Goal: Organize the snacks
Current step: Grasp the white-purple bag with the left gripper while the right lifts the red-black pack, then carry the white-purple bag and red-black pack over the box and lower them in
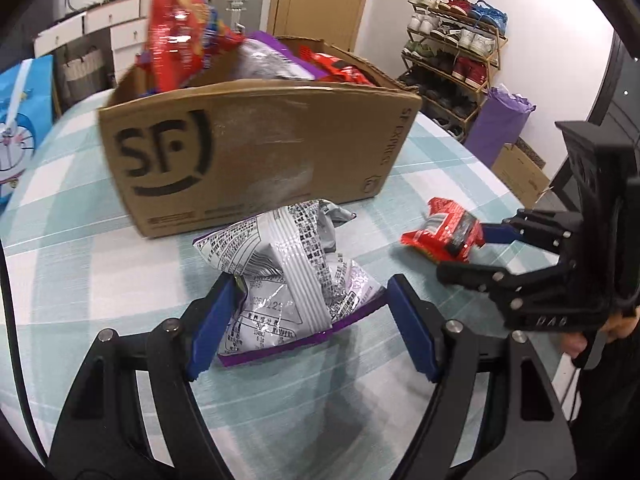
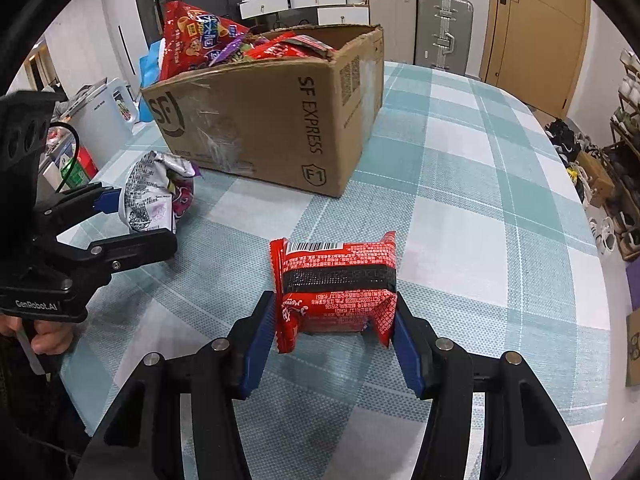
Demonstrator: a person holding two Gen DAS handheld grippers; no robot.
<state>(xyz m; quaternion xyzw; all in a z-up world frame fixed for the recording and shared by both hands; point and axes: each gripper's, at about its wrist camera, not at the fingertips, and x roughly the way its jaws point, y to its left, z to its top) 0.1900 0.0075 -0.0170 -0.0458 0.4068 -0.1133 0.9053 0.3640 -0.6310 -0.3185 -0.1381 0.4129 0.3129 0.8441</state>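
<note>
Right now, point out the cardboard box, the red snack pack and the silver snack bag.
cardboard box (image 2: 280,128), right wrist view, side wall.
red snack pack (image 2: 340,280), right wrist view, black band.
silver snack bag (image 1: 288,280), left wrist view, printed back.

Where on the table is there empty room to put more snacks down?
The widest bare stretch of checked tablecloth lies right of the cardboard box and beyond the red snack pack. A narrower strip runs between that pack and the silver-purple bag. The box is crowded, snacks heaped over its rim; the bag sits close to its front.
</note>
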